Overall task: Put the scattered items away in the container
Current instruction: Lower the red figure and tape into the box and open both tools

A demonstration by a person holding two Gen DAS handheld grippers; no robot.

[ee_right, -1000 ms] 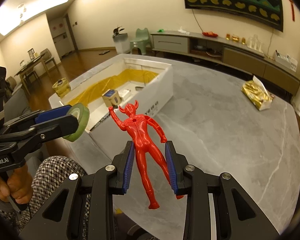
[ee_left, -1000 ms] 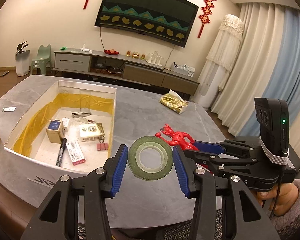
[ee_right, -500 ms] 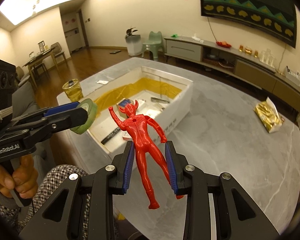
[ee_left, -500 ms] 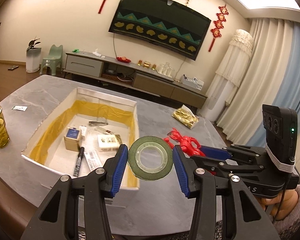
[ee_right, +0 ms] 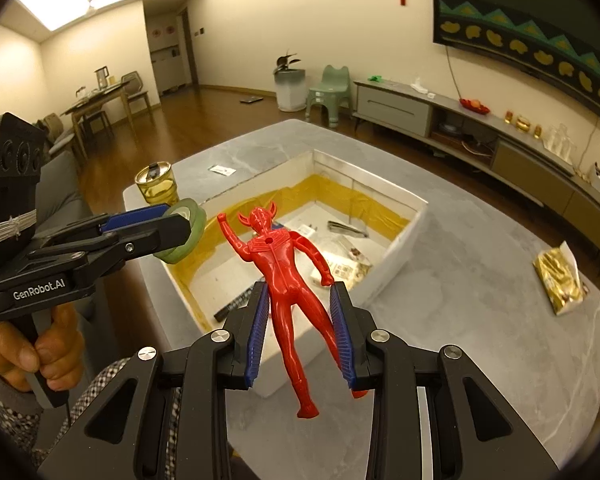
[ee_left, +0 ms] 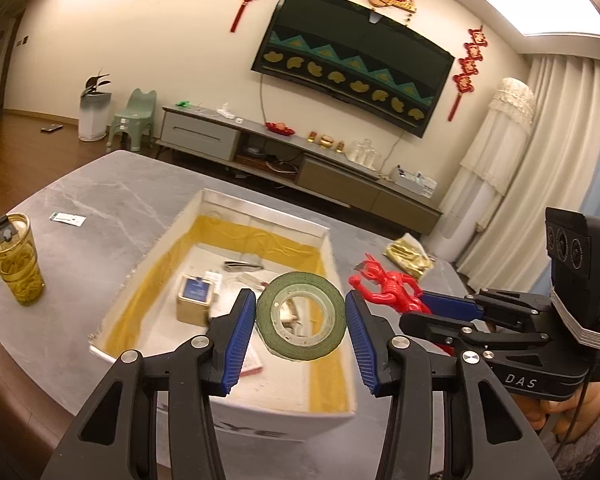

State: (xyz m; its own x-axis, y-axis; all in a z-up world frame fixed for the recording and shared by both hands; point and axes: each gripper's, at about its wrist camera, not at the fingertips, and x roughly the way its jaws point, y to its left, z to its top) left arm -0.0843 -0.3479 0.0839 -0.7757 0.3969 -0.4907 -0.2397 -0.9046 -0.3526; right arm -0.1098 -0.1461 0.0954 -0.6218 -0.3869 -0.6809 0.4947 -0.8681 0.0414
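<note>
Two items are in the air over the white box (ee_left: pixel 332 248), each held by a gripper. The left gripper (ee_left: pixel 300 316) is clamped across the green tape roll (ee_left: pixel 300 316), whose open centre faces the camera, so its axis runs along the fingers. It hangs above the near right part of the box. The right gripper (ee_right: pixel 300 312) pinches the red toy figure (ee_right: pixel 284 264) at the legs; the figure's long axis runs away from the gripper, head and raised arm pointing far toward the box interior.

Several small things already lie inside: a small tan box (ee_left: pixel 196 300), a black marker (ee_right: pixel 236 304), packets and a metal clip. Both held pieces seem ready to drop. Left outside on the grey table (ee_right: pixel 480 300) are a gold packet (ee_right: pixel 560 280) at far right and a small card (ee_left: pixel 68 219) at left, near a lidded glass of yellow drink (ee_left: pixel 16 264).
</note>
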